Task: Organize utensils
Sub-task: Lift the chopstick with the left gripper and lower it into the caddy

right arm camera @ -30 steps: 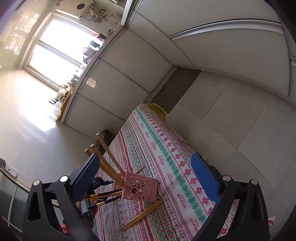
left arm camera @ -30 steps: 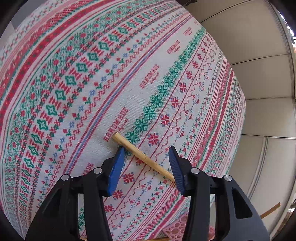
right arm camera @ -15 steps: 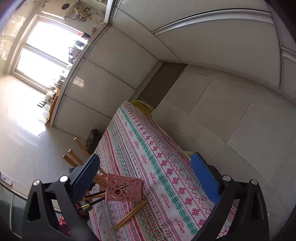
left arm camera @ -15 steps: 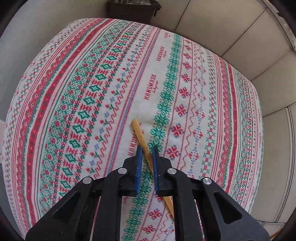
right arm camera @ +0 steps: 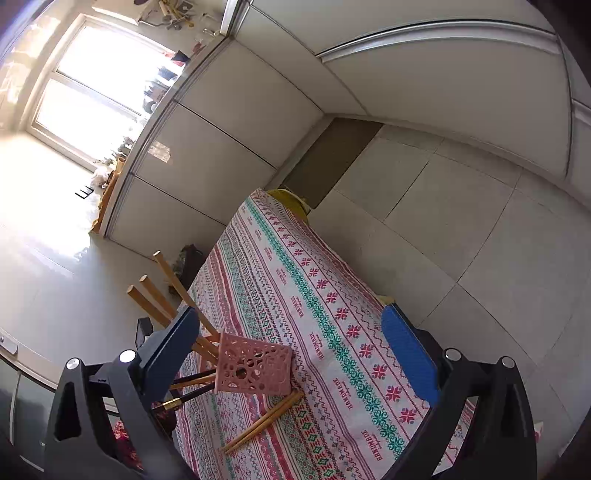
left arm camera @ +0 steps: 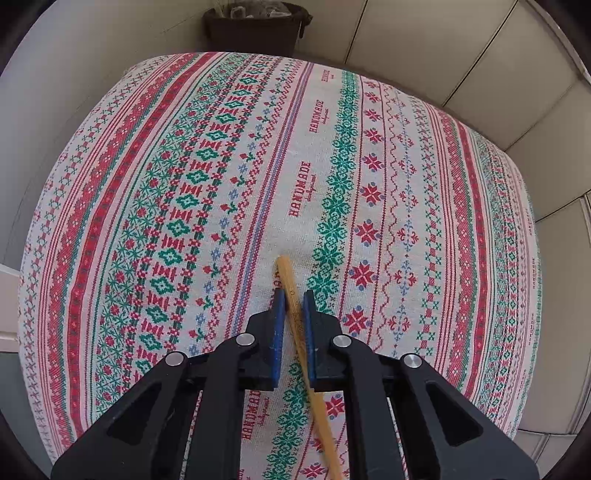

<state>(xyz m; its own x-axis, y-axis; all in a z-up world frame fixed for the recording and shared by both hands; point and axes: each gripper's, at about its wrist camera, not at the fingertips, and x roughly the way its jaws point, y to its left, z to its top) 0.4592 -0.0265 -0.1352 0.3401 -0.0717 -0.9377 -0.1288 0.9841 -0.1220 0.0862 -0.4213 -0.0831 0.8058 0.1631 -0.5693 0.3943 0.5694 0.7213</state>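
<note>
In the left wrist view my left gripper is shut on a bamboo chopstick, whose thick end sticks out ahead of the blue pads above the patterned tablecloth. In the right wrist view my right gripper is open and empty, held above the table. Below it stands a pink perforated utensil holder with several bamboo chopsticks leaning out of it. Two more bamboo chopsticks lie on the cloth beside the holder. Black-handled chopsticks lie to its left.
A dark waste bin stands on the floor past the table's far edge. Tiled floor surrounds the table. White cabinets and a bright window lie beyond.
My left gripper closed on the chopstick and lifted away from the cloth, so more of the table shows. My right gripper drifted slightly and stayed open.
</note>
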